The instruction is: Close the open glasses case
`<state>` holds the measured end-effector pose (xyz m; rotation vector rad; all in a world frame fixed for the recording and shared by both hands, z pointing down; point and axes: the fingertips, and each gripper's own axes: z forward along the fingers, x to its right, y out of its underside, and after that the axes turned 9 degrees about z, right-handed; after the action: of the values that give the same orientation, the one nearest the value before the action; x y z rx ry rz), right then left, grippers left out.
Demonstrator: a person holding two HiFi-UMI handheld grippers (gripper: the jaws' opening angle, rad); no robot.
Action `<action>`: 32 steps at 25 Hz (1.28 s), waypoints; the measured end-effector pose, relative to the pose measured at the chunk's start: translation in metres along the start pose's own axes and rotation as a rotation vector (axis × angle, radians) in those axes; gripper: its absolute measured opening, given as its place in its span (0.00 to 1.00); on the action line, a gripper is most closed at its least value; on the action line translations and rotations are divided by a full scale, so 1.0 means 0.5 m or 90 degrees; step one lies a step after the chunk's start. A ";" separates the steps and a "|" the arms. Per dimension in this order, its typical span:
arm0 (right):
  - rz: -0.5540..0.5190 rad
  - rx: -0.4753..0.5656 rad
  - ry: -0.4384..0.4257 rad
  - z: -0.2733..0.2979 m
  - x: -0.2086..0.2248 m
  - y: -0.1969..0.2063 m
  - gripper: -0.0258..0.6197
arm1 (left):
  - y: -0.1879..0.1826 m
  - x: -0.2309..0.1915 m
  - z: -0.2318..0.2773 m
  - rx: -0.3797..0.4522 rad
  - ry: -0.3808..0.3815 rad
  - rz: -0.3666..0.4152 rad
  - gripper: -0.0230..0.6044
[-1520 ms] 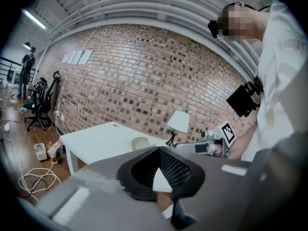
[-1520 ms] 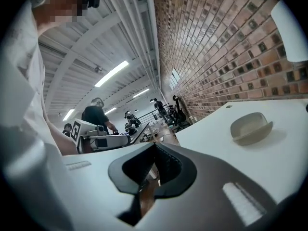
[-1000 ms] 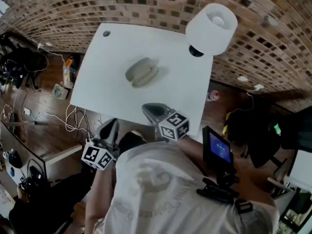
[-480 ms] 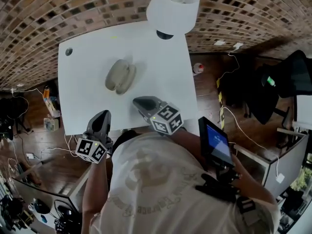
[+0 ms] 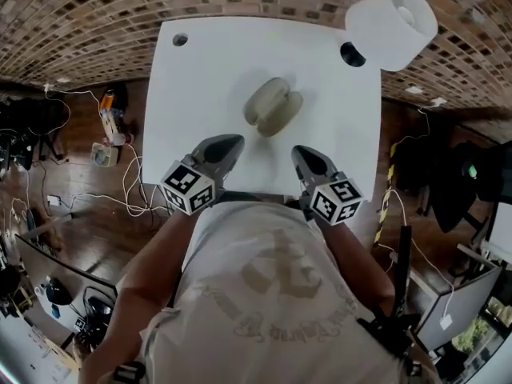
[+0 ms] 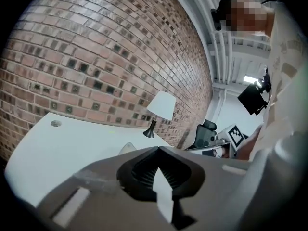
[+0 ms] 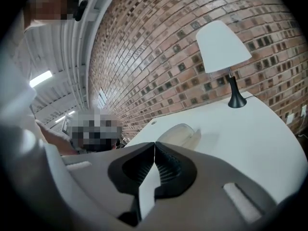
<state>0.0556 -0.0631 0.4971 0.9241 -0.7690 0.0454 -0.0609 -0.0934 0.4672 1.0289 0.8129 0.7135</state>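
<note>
You are holding the left gripper (image 5: 226, 143) and the right gripper (image 5: 303, 153) over the near edge of the counter (image 5: 200, 78), and both pairs of jaws are standing pressed together with nothing between them. The case (image 5: 272, 106) is lying open near the middle of the counter, its two halves spread side by side, just beyond both grippers and between their lines of approach; neither one is touching it. The lamp (image 5: 392, 26) is standing at the far right corner, well apart from the case. From here the main risk is the case sliding: it is resting loose on a smooth top, so if you are pushing one half over with a single set of jaws and nothing is bracing the other half, the whole thing is likely to skate away toward the far edge or spin rather than fold. Coming in too low on the lid could wedge the jaws under it and flip the case. Pressing off-centre could leave it only partly shut, springing back open. Sweeping the right gripper wide could bring it toward the lamp.
</note>
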 end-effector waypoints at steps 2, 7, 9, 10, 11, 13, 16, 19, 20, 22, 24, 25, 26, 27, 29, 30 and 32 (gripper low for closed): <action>0.007 -0.002 0.014 0.001 -0.002 0.016 0.05 | 0.012 -0.004 -0.002 0.004 0.011 -0.013 0.04; 0.051 0.003 0.066 0.023 0.003 0.036 0.05 | 0.022 -0.009 -0.020 -0.001 0.053 -0.012 0.04; 0.055 0.004 0.084 0.040 -0.001 0.033 0.05 | 0.017 -0.022 -0.030 -0.004 0.066 0.005 0.04; 0.053 0.005 0.091 0.050 -0.003 0.030 0.05 | 0.014 -0.032 -0.034 -0.005 0.071 0.012 0.04; 0.052 0.006 0.099 0.059 -0.004 0.026 0.05 | 0.013 -0.043 -0.039 -0.005 0.075 0.018 0.04; 0.054 0.009 0.120 0.069 -0.001 0.027 0.05 | 0.019 -0.059 -0.048 -0.007 0.082 0.020 0.04; 0.071 0.016 0.168 0.062 0.017 0.029 0.05 | 0.037 -0.066 -0.058 -0.013 0.099 0.002 0.04; 0.071 0.025 0.194 0.066 0.025 0.014 0.05 | 0.042 -0.073 -0.063 -0.014 0.122 0.000 0.04; 0.066 0.026 0.199 0.072 0.027 0.012 0.05 | 0.043 -0.076 -0.063 -0.014 0.127 0.002 0.04; 0.067 0.027 0.215 0.082 0.036 0.010 0.05 | 0.044 -0.079 -0.061 -0.012 0.136 0.001 0.04; 0.086 0.031 0.236 0.089 0.049 0.014 0.06 | 0.043 -0.070 -0.063 -0.009 0.148 -0.002 0.04; 0.097 0.031 0.245 0.093 0.056 0.017 0.08 | 0.041 -0.064 -0.066 -0.007 0.157 -0.002 0.04; 0.107 0.029 0.255 0.098 0.062 0.019 0.12 | 0.039 -0.058 -0.068 -0.007 0.165 -0.001 0.04; 0.117 0.027 0.265 0.103 0.070 0.021 0.17 | 0.036 -0.055 -0.070 -0.008 0.171 0.002 0.04; 0.147 0.023 0.288 0.110 0.092 0.026 0.26 | 0.033 -0.052 -0.074 -0.010 0.178 0.009 0.04; 0.165 0.024 0.300 0.111 0.107 0.029 0.30 | 0.034 -0.052 -0.076 -0.012 0.179 0.013 0.04; 0.202 0.023 0.327 0.110 0.137 0.036 0.37 | 0.038 -0.053 -0.082 -0.017 0.177 0.021 0.04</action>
<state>0.0681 -0.1115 0.5717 0.7705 -0.4277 0.5556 -0.1117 -0.0901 0.4796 0.9326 1.0244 0.9061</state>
